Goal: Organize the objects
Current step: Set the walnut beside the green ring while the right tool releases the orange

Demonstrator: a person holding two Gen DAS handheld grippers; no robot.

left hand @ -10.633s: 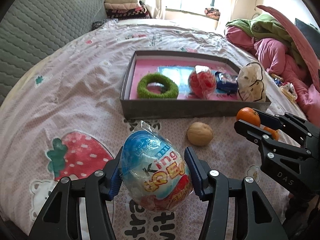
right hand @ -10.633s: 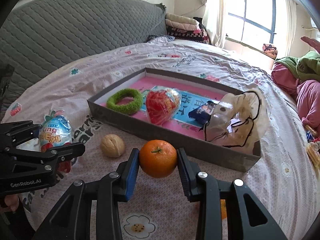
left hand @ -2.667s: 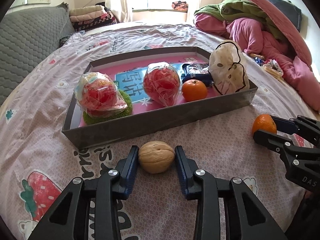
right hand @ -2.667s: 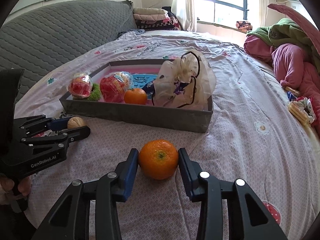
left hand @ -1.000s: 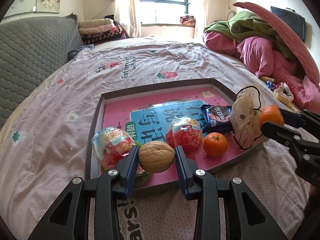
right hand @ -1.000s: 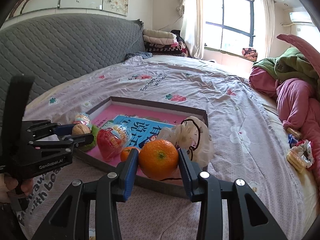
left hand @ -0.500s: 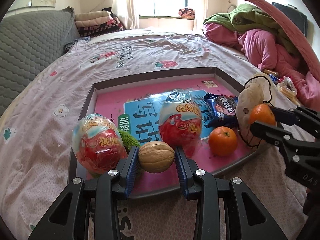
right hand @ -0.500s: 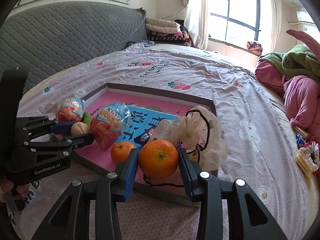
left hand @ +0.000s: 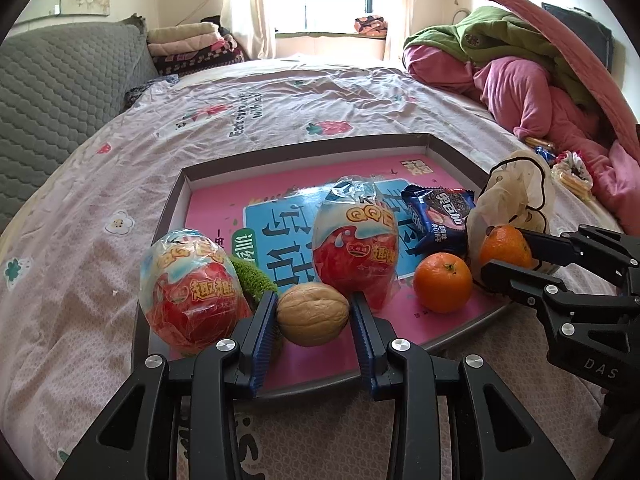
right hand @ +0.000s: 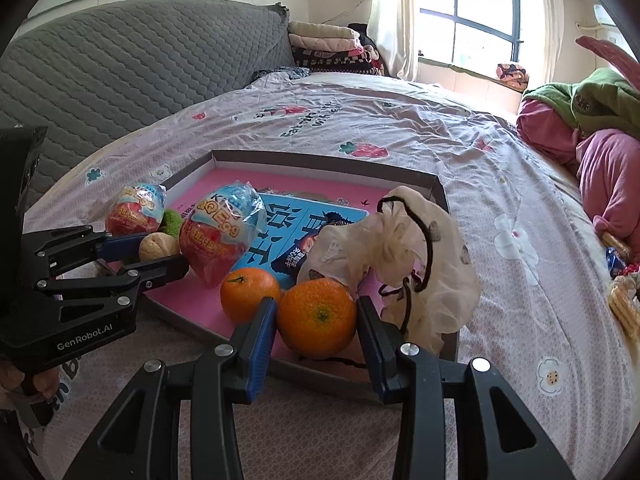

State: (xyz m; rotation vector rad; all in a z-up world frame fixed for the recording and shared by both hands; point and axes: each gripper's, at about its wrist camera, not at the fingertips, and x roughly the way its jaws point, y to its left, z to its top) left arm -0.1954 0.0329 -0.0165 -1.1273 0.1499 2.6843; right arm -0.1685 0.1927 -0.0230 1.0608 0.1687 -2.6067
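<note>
Left gripper (left hand: 313, 314) jaws hold the walnut (left hand: 312, 314) over the tray's (left hand: 304, 153) near edge; right gripper (right hand: 317, 320) jaws hold an orange (right hand: 317, 319) there. Lower each onto bare pink floor, then open gently.

walnut (left hand: 312, 314) between left jaws, over tray (left hand: 304, 150) | wrapped egg (left hand: 192, 292) left of jaws | second egg (left hand: 356, 248) behind | orange (left hand: 442, 282) right

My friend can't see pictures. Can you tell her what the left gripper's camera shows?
The left gripper holds a walnut over the near edge of a pink tray on a bed. In the tray are two wrapped toy eggs, an orange and a cookie packet; the right gripper brings another orange.
</note>
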